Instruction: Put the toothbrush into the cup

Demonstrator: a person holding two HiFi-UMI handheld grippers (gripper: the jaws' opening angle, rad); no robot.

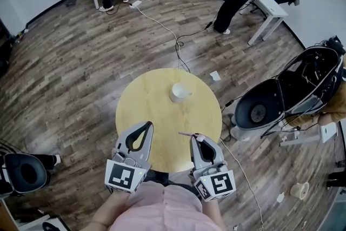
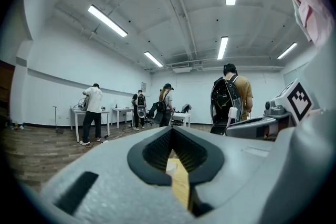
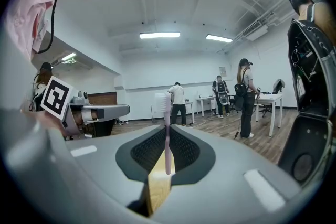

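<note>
Over counter edge: toothbrush clamped in right tool, left tool closed empty; presumably transport stage, alignment above cup needed.

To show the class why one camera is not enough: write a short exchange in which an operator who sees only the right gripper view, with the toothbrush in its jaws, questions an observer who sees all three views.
Operator: My right gripper grips the toothbrush. Where must it go?
Observer: Into the cup. The head view shows it standing upright on the round table, towards the far side, apart from the toothbrush.
Operator: Is the left gripper holding anything?
Observer: No. Its own view shows its jaws together with nothing between them.
</note>
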